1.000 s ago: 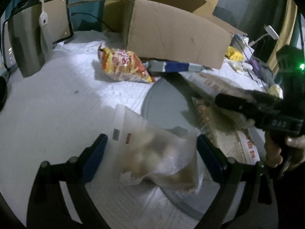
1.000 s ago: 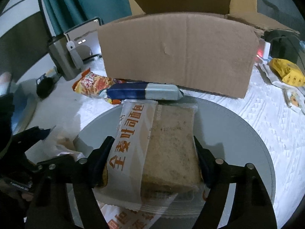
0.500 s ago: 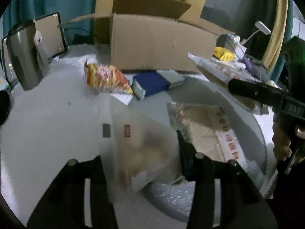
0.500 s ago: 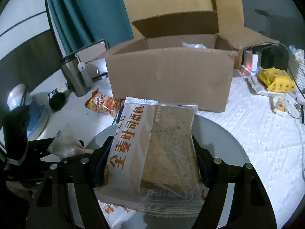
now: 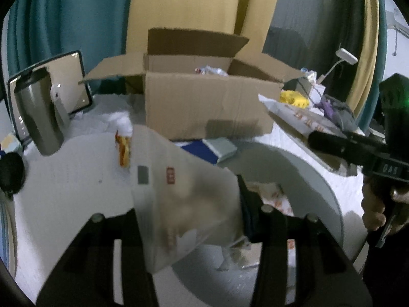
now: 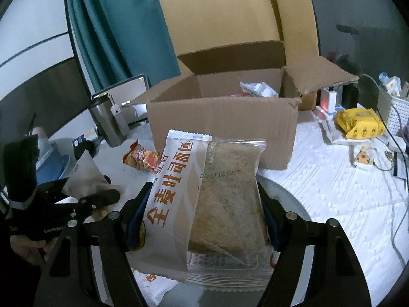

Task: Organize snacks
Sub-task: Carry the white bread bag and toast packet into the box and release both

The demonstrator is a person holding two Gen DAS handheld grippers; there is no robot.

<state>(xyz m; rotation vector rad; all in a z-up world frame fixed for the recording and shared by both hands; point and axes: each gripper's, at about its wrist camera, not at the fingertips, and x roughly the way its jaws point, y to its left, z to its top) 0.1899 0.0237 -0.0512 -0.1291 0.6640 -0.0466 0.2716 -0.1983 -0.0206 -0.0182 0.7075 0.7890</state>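
My left gripper (image 5: pixel 188 209) is shut on a translucent white snack bag (image 5: pixel 163 158), held up above the white cloth and the grey round tray (image 5: pixel 301 179). My right gripper (image 6: pixel 204 194) is shut on a whole-wheat toast packet (image 6: pixel 225 174) with orange lettering, lifted clear of the tray (image 6: pixel 288 199). Straight ahead stands an open cardboard box (image 6: pixel 222 128) with several wrapped snacks inside. An orange chip bag (image 6: pixel 143 158) and a blue-and-silver packet (image 5: pixel 212 148) lie in front of the box. Another toast packet (image 5: pixel 278 199) rests on the tray.
A steel tumbler (image 5: pixel 38 117) and a tablet (image 5: pixel 74 81) stand at the left of the box. To its right are a yellow packet (image 6: pixel 358 125), a white basket (image 6: pixel 393 112), small gadgets and cables (image 6: pixel 391 204). A teal curtain hangs behind.
The left jaws closed on the white bag. Both grippers rose with their packets off the tray, and the inside of the box has come into view.
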